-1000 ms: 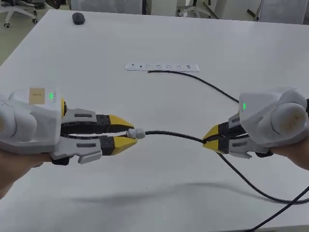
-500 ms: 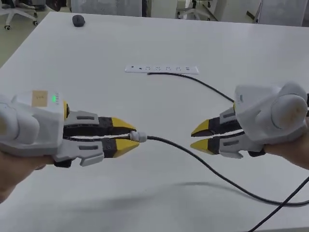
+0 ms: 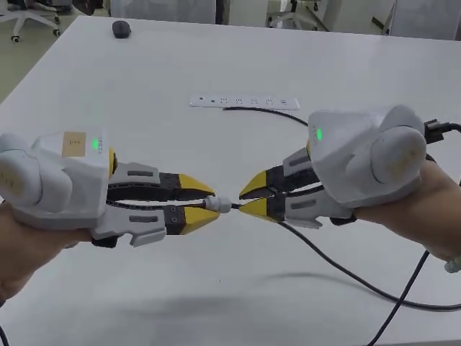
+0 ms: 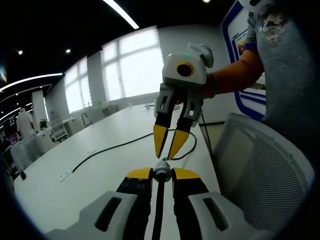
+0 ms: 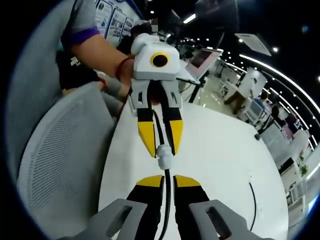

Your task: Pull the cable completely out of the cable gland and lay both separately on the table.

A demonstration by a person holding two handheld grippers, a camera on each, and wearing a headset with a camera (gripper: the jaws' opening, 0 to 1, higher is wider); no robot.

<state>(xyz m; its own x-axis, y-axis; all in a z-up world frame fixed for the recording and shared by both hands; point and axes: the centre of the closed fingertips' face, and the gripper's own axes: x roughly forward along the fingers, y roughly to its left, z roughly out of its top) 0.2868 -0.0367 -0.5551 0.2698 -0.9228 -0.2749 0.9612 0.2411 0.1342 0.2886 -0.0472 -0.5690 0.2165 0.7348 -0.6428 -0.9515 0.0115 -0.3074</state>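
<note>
My left gripper (image 3: pixel 212 204) is shut on the small grey-white cable gland (image 3: pixel 218 205), held above the white table (image 3: pixel 216 65). The gland (image 4: pixel 161 171) sits between the yellow tips in the left gripper view. The black cable (image 3: pixel 338 270) leaves the gland to the right, sags to the table and runs off the near right edge. My right gripper (image 3: pixel 243 200) faces the left one, tips almost at the gland. Its jaws stand a little apart with the cable (image 5: pixel 167 200) between them. In the right gripper view the gland (image 5: pixel 164 156) is just ahead of the right gripper (image 5: pixel 168 181).
A white power strip (image 3: pixel 243 102) lies mid-table with its own black cord trailing right. A dark mouse (image 3: pixel 121 28) rests at the far left corner. Office chairs stand beyond the far edge. A mesh chair back (image 5: pixel 60 150) is behind the hands.
The right gripper let go of the cable farther right, slid left along it and now sits right at the gland with its jaws narrowed. The left gripper has kept its hold.
</note>
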